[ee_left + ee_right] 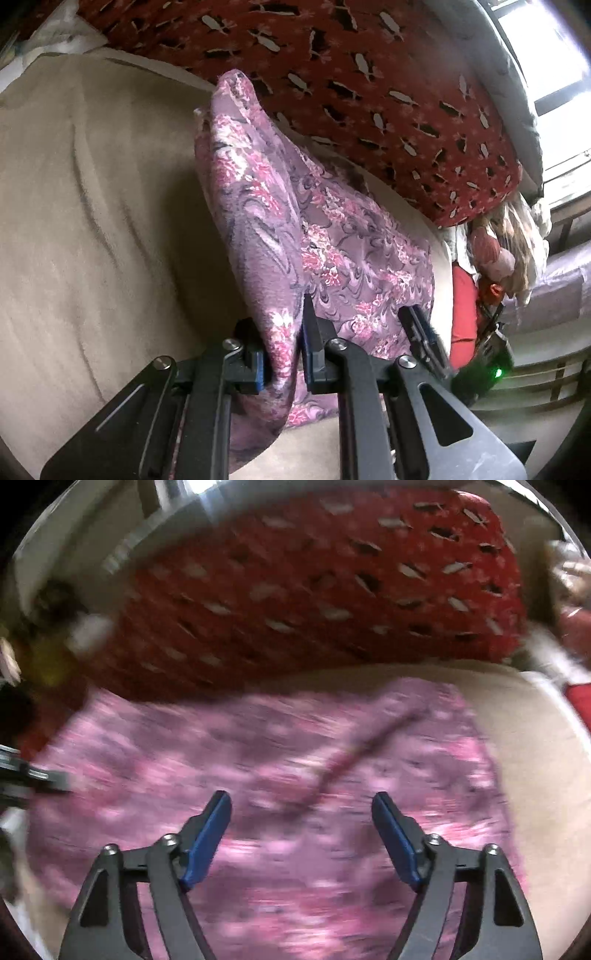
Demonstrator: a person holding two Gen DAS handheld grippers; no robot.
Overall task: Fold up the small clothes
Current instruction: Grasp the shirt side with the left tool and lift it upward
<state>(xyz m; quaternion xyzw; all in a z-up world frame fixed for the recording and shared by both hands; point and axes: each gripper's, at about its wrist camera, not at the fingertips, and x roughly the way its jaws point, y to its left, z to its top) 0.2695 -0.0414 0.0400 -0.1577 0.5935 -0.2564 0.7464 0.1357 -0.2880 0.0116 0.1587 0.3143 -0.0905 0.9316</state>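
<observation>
In your left wrist view, your left claw [284, 350] was clamped on a raised fold of the purple floral garment [332, 236], which ran from 6 o'clock up toward 12 o'clock over the beige bed cover [92, 221]. A red patterned cushion [369, 85] lay at 1 o'clock, and your right claw [424, 332] showed at 4 o'clock beside the cloth. No readable writing appeared.

In your blurred right wrist view, your right claw [301, 812] stood with jaws apart, gripping nothing, above the garment [258, 746] spread across the centre. The cushion [314, 590] sat at 12 o'clock, bed cover [535, 775] at 3 o'clock.
</observation>
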